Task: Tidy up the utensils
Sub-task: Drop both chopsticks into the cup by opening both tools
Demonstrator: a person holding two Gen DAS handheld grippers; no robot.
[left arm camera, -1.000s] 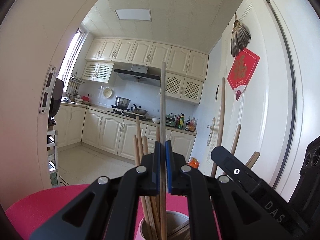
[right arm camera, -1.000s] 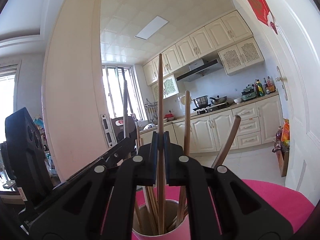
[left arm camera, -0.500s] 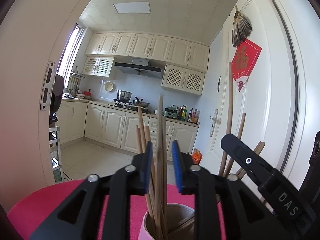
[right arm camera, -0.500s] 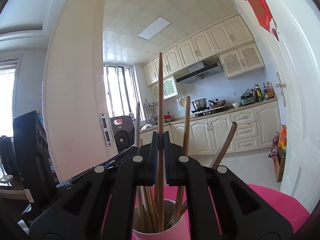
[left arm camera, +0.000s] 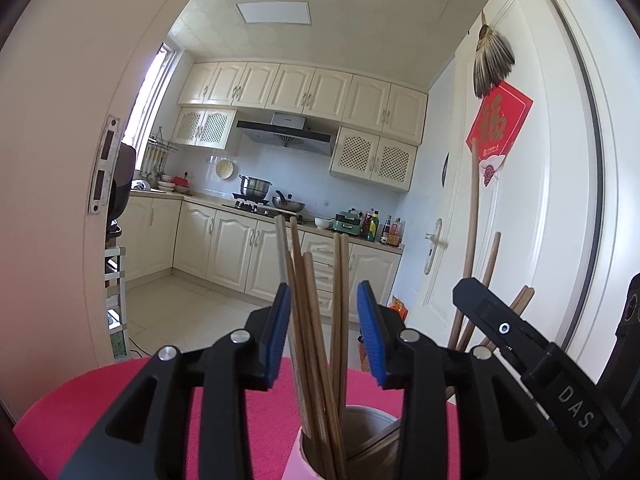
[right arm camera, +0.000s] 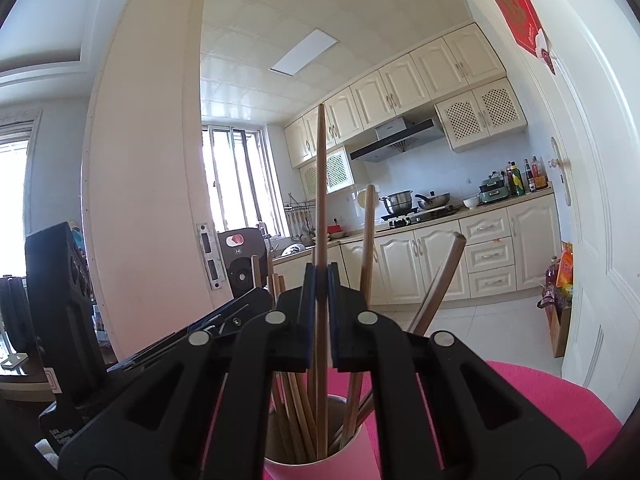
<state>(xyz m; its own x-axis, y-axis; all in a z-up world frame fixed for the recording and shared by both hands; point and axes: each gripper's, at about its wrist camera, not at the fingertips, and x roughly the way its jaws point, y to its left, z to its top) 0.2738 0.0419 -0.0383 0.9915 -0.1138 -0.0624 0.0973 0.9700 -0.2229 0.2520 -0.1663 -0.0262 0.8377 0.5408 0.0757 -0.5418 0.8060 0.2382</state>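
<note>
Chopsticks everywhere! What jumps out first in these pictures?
A pink cup crammed with wooden chopsticks sits on the pink table, close to both cameras. The right tongs pinch one tall chopstick standing in the cup. The left tongs are opening around the bunch, touching none.

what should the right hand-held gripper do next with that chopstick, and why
Probably open. The right hand-held gripper is shut on a chopstick whose lower end is already inside the pink cup; the left hand-held gripper is opening, touching nothing.
</note>
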